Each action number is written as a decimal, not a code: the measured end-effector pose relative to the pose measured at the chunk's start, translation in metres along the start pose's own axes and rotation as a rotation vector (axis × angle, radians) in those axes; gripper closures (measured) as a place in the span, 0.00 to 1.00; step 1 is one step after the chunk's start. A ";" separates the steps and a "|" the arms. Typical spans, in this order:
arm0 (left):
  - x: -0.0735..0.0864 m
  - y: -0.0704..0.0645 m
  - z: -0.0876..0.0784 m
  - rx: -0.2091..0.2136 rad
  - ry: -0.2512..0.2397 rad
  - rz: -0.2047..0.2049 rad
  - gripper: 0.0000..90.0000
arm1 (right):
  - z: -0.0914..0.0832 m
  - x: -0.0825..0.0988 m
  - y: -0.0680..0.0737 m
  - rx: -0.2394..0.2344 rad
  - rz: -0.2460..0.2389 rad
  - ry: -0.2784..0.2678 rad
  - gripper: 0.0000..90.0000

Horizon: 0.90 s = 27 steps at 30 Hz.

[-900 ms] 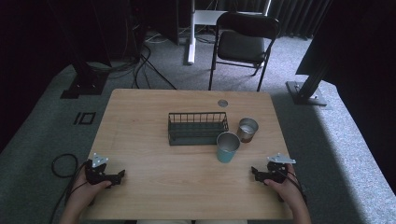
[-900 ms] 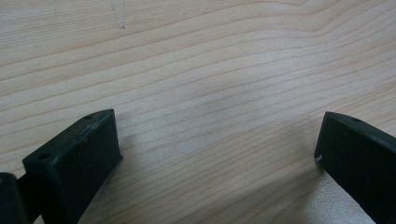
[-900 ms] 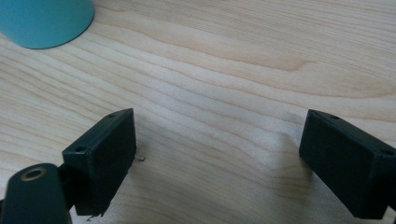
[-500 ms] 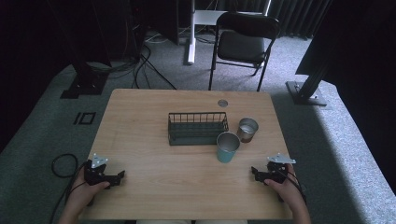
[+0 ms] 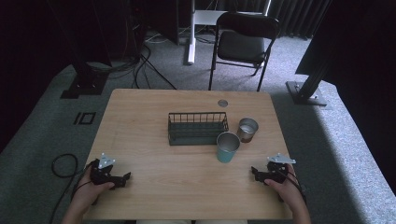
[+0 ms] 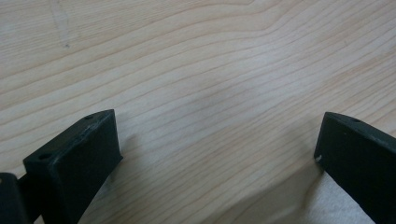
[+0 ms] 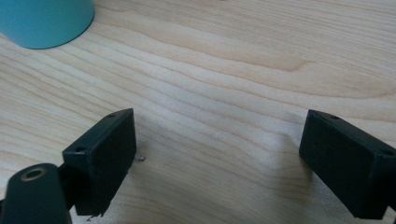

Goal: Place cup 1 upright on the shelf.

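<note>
Teal cup sits forward-left of the right gripper, way closer than the left gripper; both have jaws spread, holding nothing.

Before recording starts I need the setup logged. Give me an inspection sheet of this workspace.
Surface: light wooden table, bare in front of both hands.
Job's things: teal cup upright, nearest the right hand-held gripper; metal cup upright behind it; dark wire basket at centre, apparently empty.
Clutter: small round disc near the far edge.
Grippers: left hand-held gripper and right one both open, holding nothing, low over the table's near corners.
Cables: black cable looped on the floor at left; more cables beyond the table.
Surroundings: grey carpet, black folding chair, dark stands.
</note>
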<state>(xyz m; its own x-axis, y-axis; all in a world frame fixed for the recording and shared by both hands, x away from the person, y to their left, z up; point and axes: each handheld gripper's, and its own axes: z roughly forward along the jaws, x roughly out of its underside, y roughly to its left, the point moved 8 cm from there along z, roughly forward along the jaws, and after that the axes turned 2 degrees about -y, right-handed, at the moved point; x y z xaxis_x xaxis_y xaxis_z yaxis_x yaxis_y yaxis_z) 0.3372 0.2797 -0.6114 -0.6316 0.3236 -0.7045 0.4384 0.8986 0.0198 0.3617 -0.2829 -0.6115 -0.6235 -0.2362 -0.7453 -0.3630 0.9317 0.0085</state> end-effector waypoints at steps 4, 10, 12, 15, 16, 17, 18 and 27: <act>-0.003 -0.006 0.002 0.014 -0.004 0.017 0.01 | 0.000 0.000 0.000 0.000 0.000 0.000 0.12; -0.014 -0.015 0.001 0.026 -0.020 0.046 0.01 | 0.000 0.000 0.000 0.000 0.000 0.000 0.12; -0.021 -0.020 0.001 0.031 -0.031 0.054 0.01 | 0.000 0.000 0.000 0.000 0.000 0.000 0.12; -0.035 -0.032 0.000 0.056 -0.049 0.086 0.01 | 0.000 0.000 0.000 0.000 -0.001 0.000 0.12; -0.035 -0.032 0.000 0.056 -0.049 0.086 0.01 | 0.000 0.000 0.000 0.000 -0.001 0.000 0.12; -0.038 -0.035 0.001 0.060 -0.056 0.094 0.01 | 0.000 0.000 0.000 0.000 -0.001 0.000 0.12; -0.041 -0.038 0.001 0.064 -0.060 0.101 0.01 | 0.000 0.000 0.000 0.000 -0.001 0.000 0.12; -0.066 -0.072 0.009 0.126 -0.088 0.169 0.01 | 0.000 0.000 0.000 0.000 0.000 0.000 0.12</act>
<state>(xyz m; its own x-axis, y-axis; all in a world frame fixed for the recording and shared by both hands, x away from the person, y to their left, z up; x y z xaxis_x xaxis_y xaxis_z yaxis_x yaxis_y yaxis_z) 0.3530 0.1908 -0.5728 -0.4868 0.4342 -0.7579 0.6130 0.7880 0.0577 0.3617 -0.2829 -0.6115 -0.6235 -0.2361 -0.7453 -0.3631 0.9317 0.0086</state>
